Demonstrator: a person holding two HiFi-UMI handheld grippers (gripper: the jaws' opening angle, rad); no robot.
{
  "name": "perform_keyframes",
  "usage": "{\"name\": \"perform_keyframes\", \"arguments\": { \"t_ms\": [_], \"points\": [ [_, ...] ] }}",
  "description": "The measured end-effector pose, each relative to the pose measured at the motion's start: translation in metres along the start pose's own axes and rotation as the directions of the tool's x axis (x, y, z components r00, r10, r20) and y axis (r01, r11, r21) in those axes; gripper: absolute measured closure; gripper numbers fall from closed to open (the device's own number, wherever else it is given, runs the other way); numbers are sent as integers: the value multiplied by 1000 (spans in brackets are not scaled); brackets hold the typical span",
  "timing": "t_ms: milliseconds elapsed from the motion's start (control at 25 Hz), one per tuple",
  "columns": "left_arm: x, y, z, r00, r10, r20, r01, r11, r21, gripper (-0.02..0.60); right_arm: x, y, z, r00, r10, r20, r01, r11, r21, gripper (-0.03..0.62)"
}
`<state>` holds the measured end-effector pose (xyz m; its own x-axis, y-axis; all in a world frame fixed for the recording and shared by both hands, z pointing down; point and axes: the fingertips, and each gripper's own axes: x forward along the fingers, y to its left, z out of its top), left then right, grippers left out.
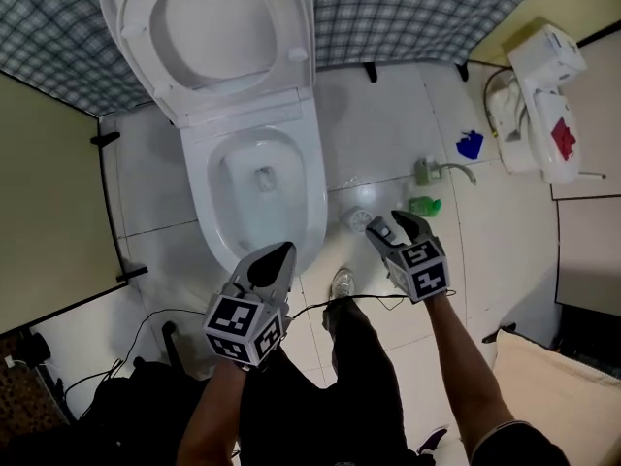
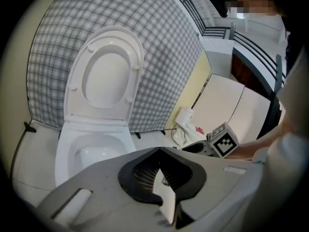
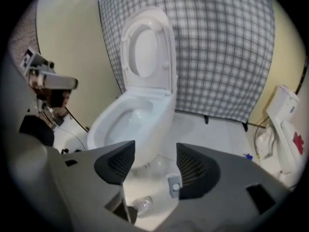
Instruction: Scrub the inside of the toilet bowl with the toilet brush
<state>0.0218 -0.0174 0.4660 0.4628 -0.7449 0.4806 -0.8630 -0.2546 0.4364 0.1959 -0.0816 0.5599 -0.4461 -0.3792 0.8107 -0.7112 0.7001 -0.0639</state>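
Note:
The white toilet (image 1: 257, 187) stands with its seat and lid (image 1: 218, 27) raised, and its bowl (image 3: 128, 117) holds only water. No toilet brush shows in any view. My left gripper (image 1: 274, 260) hovers over the bowl's front rim, its dark pads (image 2: 145, 173) closed together with nothing in them. My right gripper (image 1: 396, 227) hangs above the floor to the right of the bowl. It stands open (image 3: 154, 166), and only the floor shows between its pads.
A clear plastic bottle (image 1: 357, 220) lies on the tiles below the right gripper. A green item (image 1: 424, 205), a blue item (image 1: 470, 145) and a white unit with a red label (image 1: 543, 95) sit at the right. A black cable (image 1: 320, 307) crosses the floor by the person's shoe (image 1: 342, 282).

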Motion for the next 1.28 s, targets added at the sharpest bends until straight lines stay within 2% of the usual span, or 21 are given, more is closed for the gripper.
{"name": "perform_keyframes", "arguments": {
  "t_ms": [80,160,200,280,400,480,560,800,920,1040,1160,1280],
  "points": [
    [-16,-3,31,999,-16,44,15,1000,14,572,-31,29,56,986,69,149,-75,996,41,312],
    [-37,-9,65,994,-23,102,20,999,29,572,-68,55,111,948,113,298,-146,985,88,373],
    [-49,-12,82,991,-20,134,15,999,38,572,-90,67,135,921,129,368,-180,978,106,463],
    [-73,-19,118,980,-15,200,4,999,53,572,-133,92,182,845,171,506,-258,961,105,587],
    [-110,-35,167,961,-28,274,6,997,81,572,-190,131,236,723,264,638,-370,929,35,593],
    [-131,-46,200,947,-42,317,-4,990,141,572,-218,153,267,665,325,672,-413,910,-31,593],
    [-150,-57,228,935,-49,351,-26,978,205,571,-242,170,293,627,369,686,-425,900,-96,594],
    [-202,-83,291,900,-77,429,-42,964,261,572,-306,201,347,544,411,732,-409,891,-196,594],
    [-224,-90,315,884,-94,457,-48,956,290,572,-330,211,367,516,418,748,-384,893,-234,594],
    [-241,-91,328,869,-99,484,-58,952,300,572,-340,219,378,514,416,750,-340,902,-267,594],
    [-253,-94,335,861,-105,498,-63,949,309,572,-345,222,383,532,403,745,-286,913,-290,594],
    [-265,-96,340,862,-108,496,-70,942,327,572,-348,227,389,553,395,734,-254,919,-302,594]
  ]
}}
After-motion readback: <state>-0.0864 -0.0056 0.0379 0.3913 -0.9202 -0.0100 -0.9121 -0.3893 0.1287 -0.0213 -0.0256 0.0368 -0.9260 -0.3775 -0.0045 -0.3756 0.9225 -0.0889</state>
